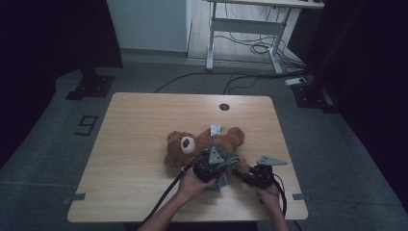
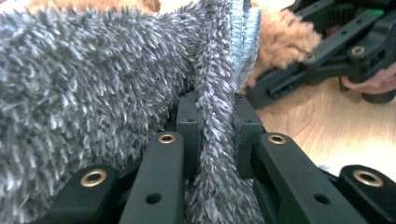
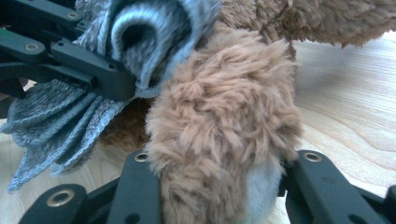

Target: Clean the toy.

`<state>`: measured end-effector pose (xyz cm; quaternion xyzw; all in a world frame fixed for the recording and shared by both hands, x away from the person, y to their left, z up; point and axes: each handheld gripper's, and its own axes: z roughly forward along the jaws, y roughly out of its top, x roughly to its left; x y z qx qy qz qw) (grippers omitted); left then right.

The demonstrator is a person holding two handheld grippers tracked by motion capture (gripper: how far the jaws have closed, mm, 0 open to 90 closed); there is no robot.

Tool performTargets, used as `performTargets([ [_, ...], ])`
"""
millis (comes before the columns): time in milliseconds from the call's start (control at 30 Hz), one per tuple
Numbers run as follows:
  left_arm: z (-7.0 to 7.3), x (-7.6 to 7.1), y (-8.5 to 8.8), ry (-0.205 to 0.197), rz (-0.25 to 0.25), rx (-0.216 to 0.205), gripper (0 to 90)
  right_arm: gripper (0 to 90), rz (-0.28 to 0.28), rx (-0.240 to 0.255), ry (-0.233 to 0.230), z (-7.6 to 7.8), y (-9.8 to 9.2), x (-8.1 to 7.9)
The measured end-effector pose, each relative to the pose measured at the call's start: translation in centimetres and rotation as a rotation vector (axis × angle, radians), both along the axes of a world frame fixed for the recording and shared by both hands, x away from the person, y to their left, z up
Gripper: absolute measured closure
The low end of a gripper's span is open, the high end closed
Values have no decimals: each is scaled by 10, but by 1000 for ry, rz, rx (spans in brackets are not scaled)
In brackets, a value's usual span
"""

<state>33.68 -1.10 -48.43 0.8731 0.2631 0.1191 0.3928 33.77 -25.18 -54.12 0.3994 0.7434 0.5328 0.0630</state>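
At table (image 1: 134,144) centre-front lies the bear (image 1: 199,144), grey sock (image 2: 84,93) going over its leg (image 3: 224,135). Left gripper (image 1: 211,166) pinches sock hem; right gripper (image 1: 255,174) clamps the leg. Both soft, light, stretchy — grip hem edge, hold leg firm.

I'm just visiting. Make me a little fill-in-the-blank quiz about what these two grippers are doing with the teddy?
1. The left gripper is shut on a fuzzy ____ garment.
2. The right gripper holds the teddy bear by a ____.
3. The bear lies on a ____ table.

Missing words: grey; leg; wooden
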Motion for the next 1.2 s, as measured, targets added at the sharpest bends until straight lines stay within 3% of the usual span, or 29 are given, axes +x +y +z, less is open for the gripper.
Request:
performTargets([
  [300,-6,-5,18,18,7,-3,767,598,17,2,-1,-1,-2,0],
  [500,-13,-11,42,29,39,-18,766,597,33,3,1,-2,-3,0],
  [767,-19,-13,89,49,120,-59,762,593,39,7,-3,-3,-4,0],
  [1200,-25,-17,149,48,217,-50,761,591,54,14,3,-5,-4,0],
])
